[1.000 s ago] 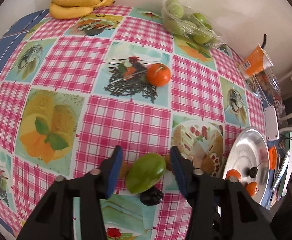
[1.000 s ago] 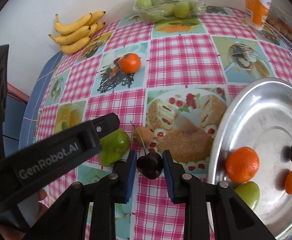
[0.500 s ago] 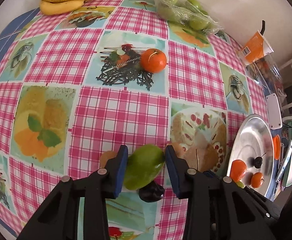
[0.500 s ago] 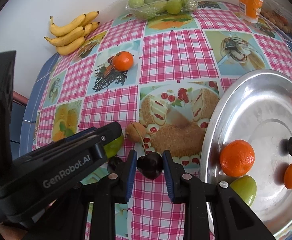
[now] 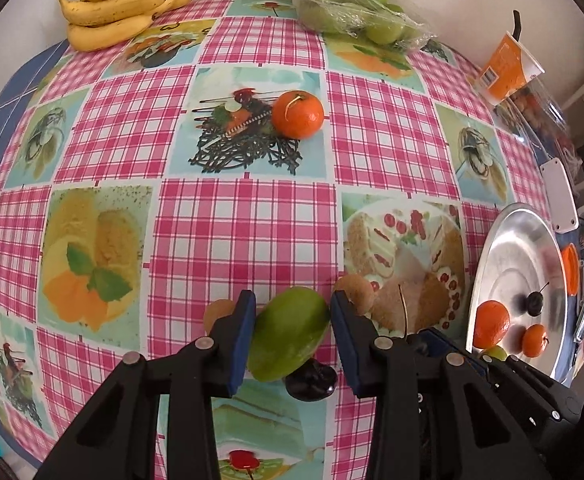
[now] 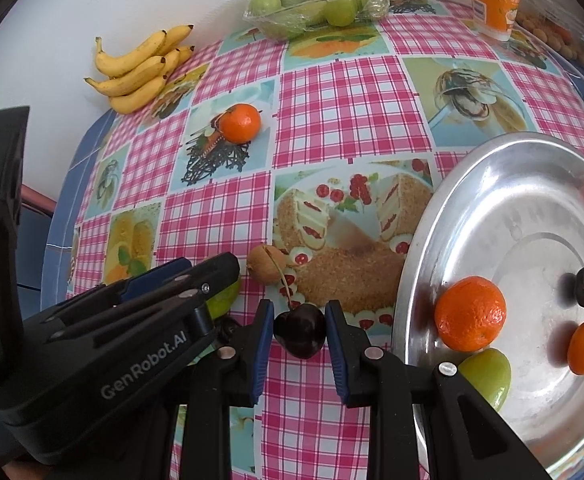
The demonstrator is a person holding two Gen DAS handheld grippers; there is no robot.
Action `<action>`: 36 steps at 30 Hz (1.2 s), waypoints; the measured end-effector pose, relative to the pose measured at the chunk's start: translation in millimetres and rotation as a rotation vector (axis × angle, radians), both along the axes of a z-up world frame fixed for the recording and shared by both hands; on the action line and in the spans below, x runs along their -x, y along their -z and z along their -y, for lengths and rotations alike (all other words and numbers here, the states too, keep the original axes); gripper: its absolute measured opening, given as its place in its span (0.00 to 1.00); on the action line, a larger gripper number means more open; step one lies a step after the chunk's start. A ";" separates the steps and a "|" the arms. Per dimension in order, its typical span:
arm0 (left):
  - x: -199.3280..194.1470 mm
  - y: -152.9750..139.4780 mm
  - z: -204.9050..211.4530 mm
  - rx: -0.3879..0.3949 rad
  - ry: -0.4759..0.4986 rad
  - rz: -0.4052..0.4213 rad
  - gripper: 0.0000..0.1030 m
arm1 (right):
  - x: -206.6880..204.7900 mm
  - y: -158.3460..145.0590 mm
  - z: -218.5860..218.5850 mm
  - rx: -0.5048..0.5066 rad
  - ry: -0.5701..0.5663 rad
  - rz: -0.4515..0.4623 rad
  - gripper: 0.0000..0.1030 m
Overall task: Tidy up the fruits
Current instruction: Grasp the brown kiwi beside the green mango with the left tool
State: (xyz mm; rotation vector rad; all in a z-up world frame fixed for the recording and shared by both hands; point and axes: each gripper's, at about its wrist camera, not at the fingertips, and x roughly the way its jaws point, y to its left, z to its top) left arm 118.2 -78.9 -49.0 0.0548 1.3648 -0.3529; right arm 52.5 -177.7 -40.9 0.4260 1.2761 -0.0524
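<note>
Left claw (image 5: 292, 334) squeezed on the green fruit (image 5: 289, 334) at bottom middle, right claw (image 6: 296, 330) on the dark cherry (image 6: 300, 330); lift both gently toward the silver tray (image 6: 504, 184) at right.

Shiny metal tray (image 6: 504, 216) with a smooth, reflective surface. Glossy checked plastic cloth (image 5: 243, 232) on the counter. Clear crinkled plastic wrap (image 5: 352, 8) over green fruit. Matt black plastic gripper (image 6: 296, 330).
</note>
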 end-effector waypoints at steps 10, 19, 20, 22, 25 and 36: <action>2.9 -1.0 1.1 0.000 -0.007 -0.001 0.39 | 2.4 4.2 0.9 0.003 0.004 -0.023 0.28; -6.6 1.1 -36.7 0.125 -0.161 -0.056 0.31 | 3.5 2.3 0.0 -0.002 0.004 -0.021 0.28; -7.1 -0.4 -39.9 0.132 -0.169 -0.058 0.29 | 3.5 2.0 -0.4 -0.003 0.004 -0.020 0.28; -7.8 -4.8 -44.6 0.153 -0.190 -0.059 0.29 | 3.6 1.9 -0.2 -0.006 0.005 -0.021 0.28; -10.9 -10.3 -56.7 0.144 -0.227 -0.034 0.29 | 3.9 1.6 0.7 -0.009 0.009 -0.019 0.28; -13.6 20.8 -66.6 0.097 -0.290 -0.112 0.29 | 5.3 1.1 1.1 -0.018 0.017 -0.021 0.28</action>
